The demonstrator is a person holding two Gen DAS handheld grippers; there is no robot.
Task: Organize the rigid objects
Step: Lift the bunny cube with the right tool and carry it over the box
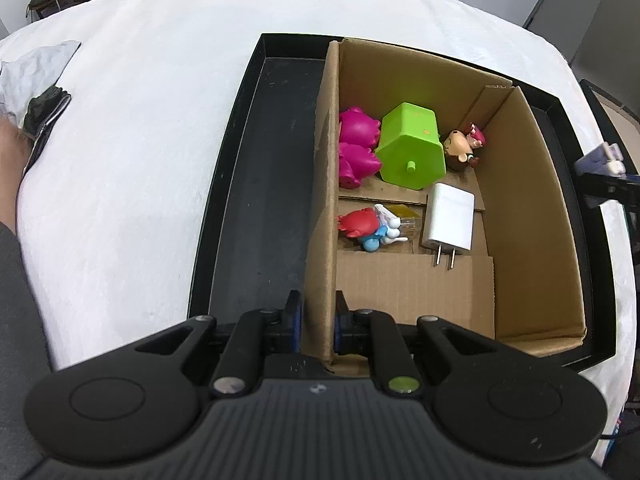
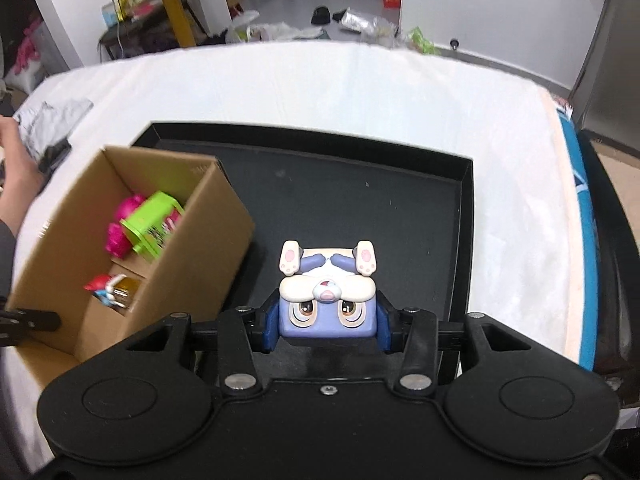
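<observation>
My left gripper (image 1: 317,322) is shut on the near left wall of the cardboard box (image 1: 326,184), which stands in the black tray (image 1: 256,184). Inside the box lie two pink toys (image 1: 356,148), a green container (image 1: 412,146), a small brown-headed figure (image 1: 462,146), a red and blue figure (image 1: 368,228) and a white charger plug (image 1: 450,224). My right gripper (image 2: 326,324) is shut on a purple bunny figurine (image 2: 328,292), held upside down above the black tray (image 2: 360,208), to the right of the cardboard box (image 2: 188,248).
The tray rests on a white cloth-covered table (image 1: 132,152). A crumpled grey bag (image 1: 32,76) and a dark object lie at the left edge by a person's hand (image 2: 16,168). Clutter covers the floor beyond the table. A blue strip (image 2: 586,240) runs along the table's right side.
</observation>
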